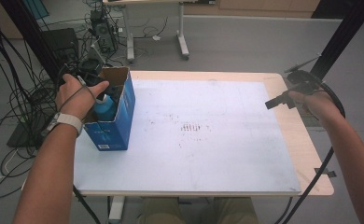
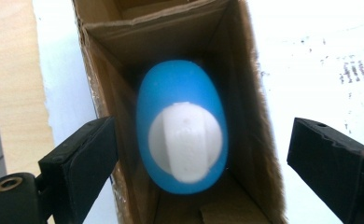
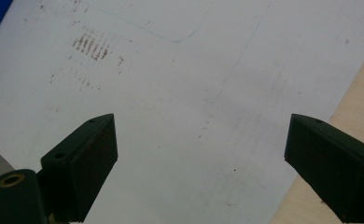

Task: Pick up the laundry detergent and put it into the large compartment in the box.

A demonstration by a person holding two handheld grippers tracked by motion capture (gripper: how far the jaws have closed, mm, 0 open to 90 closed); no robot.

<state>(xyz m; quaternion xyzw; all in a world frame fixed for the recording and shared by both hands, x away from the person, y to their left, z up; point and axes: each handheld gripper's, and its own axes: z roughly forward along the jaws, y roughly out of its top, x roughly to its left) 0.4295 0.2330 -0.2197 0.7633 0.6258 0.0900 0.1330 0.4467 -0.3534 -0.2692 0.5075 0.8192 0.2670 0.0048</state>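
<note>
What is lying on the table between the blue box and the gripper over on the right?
Nothing: in the high view, between the blue box and the right gripper, there is bare white table with faint reddish scuff marks.

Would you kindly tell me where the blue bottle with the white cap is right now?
The blue bottle stands inside the open cardboard box at the table's left edge in the high view, directly under the left claw, whose jaws are open around it without touching.

No wording can be read anywhere. The blue cardboard box [image 1: 117,122] carries a small white label low on its front face, just above the white table mat [image 1: 208,140], but its print is too small to make out. Faint reddish-brown marks near the mat's middle form no legible characters.
</note>
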